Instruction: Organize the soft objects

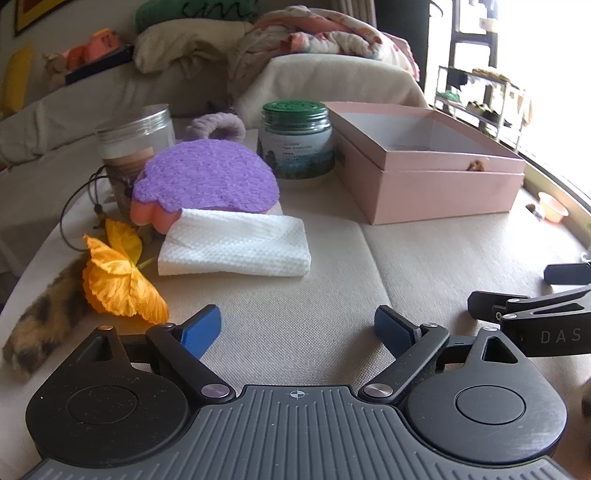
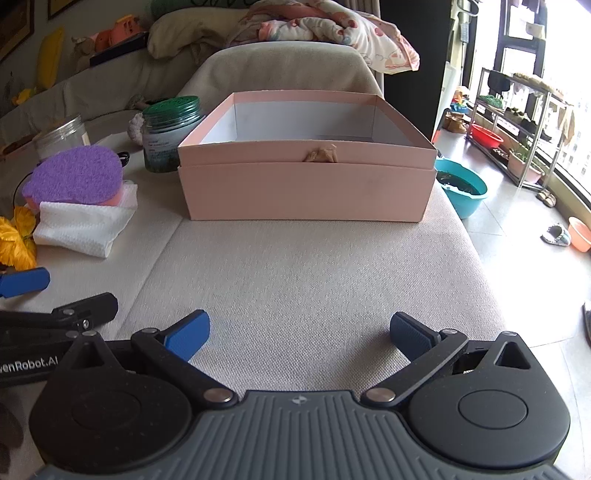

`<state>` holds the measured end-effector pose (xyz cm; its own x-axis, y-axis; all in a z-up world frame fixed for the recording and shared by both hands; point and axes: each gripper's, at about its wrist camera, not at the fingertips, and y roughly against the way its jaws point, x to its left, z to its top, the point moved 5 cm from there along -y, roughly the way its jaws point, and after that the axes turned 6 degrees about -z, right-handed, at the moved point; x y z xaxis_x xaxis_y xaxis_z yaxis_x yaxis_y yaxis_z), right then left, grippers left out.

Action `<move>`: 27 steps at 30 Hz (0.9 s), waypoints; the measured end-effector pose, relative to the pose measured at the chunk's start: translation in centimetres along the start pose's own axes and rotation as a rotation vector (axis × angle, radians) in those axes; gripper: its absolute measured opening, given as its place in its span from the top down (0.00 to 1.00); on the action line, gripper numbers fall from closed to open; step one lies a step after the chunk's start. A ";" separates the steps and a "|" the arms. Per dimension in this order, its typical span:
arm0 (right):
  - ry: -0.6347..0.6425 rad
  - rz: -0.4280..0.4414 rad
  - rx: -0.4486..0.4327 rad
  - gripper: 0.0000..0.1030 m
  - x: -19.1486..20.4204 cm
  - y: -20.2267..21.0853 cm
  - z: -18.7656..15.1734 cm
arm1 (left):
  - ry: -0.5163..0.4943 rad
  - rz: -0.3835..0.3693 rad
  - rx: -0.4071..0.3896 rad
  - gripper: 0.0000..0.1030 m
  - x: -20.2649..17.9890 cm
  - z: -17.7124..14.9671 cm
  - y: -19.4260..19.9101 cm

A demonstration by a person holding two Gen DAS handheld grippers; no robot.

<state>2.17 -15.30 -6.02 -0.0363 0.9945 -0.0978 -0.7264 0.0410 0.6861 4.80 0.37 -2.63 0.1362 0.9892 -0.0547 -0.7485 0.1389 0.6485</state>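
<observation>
A purple-topped pink sponge [image 1: 207, 181] rests on a folded white cloth [image 1: 236, 243] on the beige sofa cushion [image 1: 332, 288]. An orange fabric flower [image 1: 118, 273] and a furry brown tail-like piece [image 1: 40, 325] lie to the left. A purple scrunchie [image 1: 216, 125] sits behind the sponge. An open pink box [image 2: 306, 184] stands ahead of my right gripper [image 2: 299, 334], which is open and empty. My left gripper [image 1: 297, 326] is open and empty, short of the cloth. The sponge [image 2: 74, 175], the cloth [image 2: 81, 225] and the flower [image 2: 16, 240] also show in the right wrist view.
A clear jar with a metal lid [image 1: 136, 147] and a green-lidded jar [image 1: 295, 140] stand behind the soft items. Blankets and pillows [image 1: 303, 33] pile at the sofa back. A teal basin [image 2: 461, 188] and a shelf rack [image 2: 517, 122] stand on the floor at right.
</observation>
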 end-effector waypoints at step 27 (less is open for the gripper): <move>0.184 0.243 -0.144 0.04 8.1 2.4 5.1 | 0.346 -0.356 -0.019 0.51 17.3 3.1 3.9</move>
<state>3.64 -6.65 -1.50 -0.3337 0.9391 -0.0816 -0.7706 -0.2219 0.5974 6.23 17.92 1.26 0.1643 0.8376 -0.5211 -0.7068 0.4684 0.5301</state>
